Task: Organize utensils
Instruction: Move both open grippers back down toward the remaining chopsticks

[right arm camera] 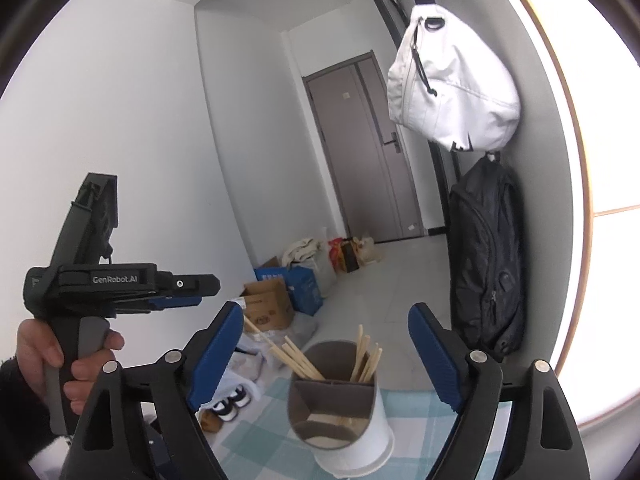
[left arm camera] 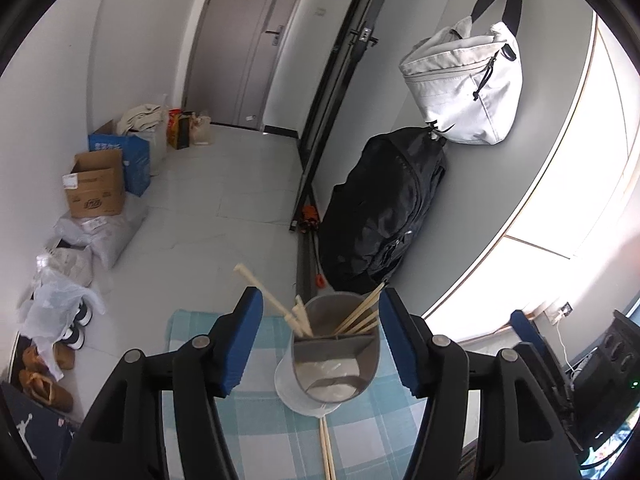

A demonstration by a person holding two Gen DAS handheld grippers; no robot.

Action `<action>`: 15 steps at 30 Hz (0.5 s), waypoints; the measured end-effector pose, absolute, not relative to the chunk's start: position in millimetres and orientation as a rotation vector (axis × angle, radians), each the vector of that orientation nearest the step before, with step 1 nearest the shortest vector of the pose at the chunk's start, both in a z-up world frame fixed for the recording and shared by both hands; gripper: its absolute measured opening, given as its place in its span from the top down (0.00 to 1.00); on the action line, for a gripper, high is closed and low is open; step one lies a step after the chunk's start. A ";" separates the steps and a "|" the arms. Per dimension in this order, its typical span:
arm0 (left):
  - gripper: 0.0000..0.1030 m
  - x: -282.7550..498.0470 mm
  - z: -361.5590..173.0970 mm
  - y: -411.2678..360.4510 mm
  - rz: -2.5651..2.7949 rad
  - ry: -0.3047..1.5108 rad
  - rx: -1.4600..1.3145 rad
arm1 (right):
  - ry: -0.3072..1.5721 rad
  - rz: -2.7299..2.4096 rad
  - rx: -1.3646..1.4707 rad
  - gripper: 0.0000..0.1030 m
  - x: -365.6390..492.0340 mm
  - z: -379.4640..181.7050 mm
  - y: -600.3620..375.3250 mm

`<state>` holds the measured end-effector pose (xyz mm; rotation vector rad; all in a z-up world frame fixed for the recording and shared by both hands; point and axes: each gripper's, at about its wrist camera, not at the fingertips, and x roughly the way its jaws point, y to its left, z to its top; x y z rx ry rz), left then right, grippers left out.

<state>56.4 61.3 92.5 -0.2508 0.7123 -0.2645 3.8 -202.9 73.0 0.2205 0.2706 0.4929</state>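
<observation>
A white utensil holder [left arm camera: 320, 396] with a grey divided insert stands on a blue-and-white checked cloth [left arm camera: 260, 432]. Cream-coloured sticks [left arm camera: 272, 300] lean out of its left compartment and wooden chopsticks [left arm camera: 360, 312] out of its right. Two more chopsticks [left arm camera: 326, 448] lie on the cloth below the holder. My left gripper [left arm camera: 320, 294] is open, its blue pads either side of the holder and clear of it. In the right wrist view the holder [right arm camera: 352, 444] sits ahead of my open right gripper [right arm camera: 326, 312], which is empty. A hand [right arm camera: 60, 360] holds the left gripper [right arm camera: 204, 292] at the left.
A white bag [right arm camera: 452, 92] hangs on the wall above a black backpack [right arm camera: 488, 264]. Cardboard boxes [left arm camera: 96, 184], plastic bags and shoes [left arm camera: 48, 384] line the floor on the left. A grey door [right arm camera: 360, 152] stands at the far end, a bright window on the right.
</observation>
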 end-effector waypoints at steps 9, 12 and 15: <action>0.36 27.0 67.5 63.7 -0.211 0.730 -0.265 | 0.319 0.495 0.245 0.05 -16.7 62.7 -214.7; 0.34 18.8 56.5 62.6 -0.204 0.733 -0.266 | 0.344 0.508 0.234 0.03 -23.3 54.8 -213.2; 0.34 13.9 43.7 60.8 -0.193 0.746 -0.267 | 0.371 0.513 0.214 0.02 -27.5 46.1 -210.6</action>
